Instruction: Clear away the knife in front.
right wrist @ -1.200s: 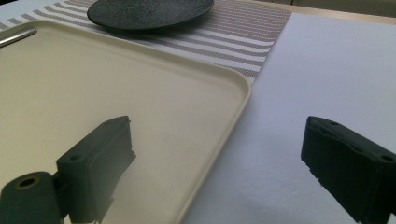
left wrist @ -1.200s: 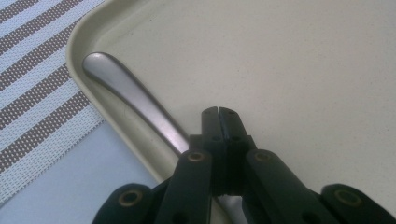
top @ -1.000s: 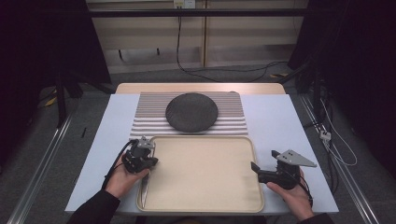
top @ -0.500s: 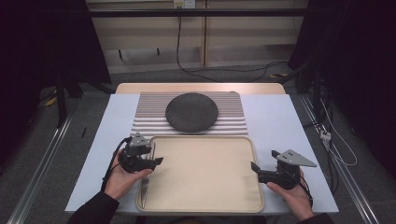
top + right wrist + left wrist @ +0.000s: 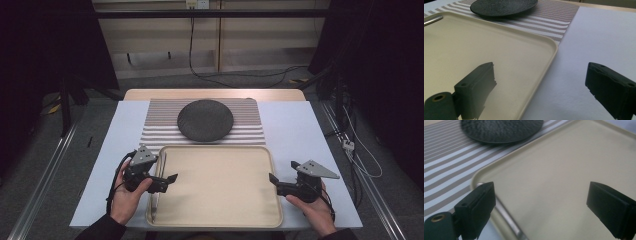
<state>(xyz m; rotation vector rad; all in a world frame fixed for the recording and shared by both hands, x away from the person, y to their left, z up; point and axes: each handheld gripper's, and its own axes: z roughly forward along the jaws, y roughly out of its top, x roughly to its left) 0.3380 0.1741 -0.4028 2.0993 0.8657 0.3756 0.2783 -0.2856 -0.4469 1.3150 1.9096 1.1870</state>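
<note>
The beige tray (image 5: 220,185) lies at the near-centre of the table (image 5: 300,130), its far edge overlapping the striped placemat (image 5: 250,112) that carries the dark round plate (image 5: 205,119). A thin metal utensil (image 5: 507,218) lies along the tray's left inner edge, probably a rod-like handle; its ends are not clear.

The left gripper (image 5: 170,180) hovers over that left edge, jaws spread wide and empty, straddling the utensil, which suggests a pick-up is being lined up. The right gripper (image 5: 272,181) rests at the tray's right rim, jaws likewise released, one over the tray and one over the table.

Compared with the earlier frames, the left gripper has drawn slightly nearer the person along the tray edge; the right gripper is practically unchanged.
</note>
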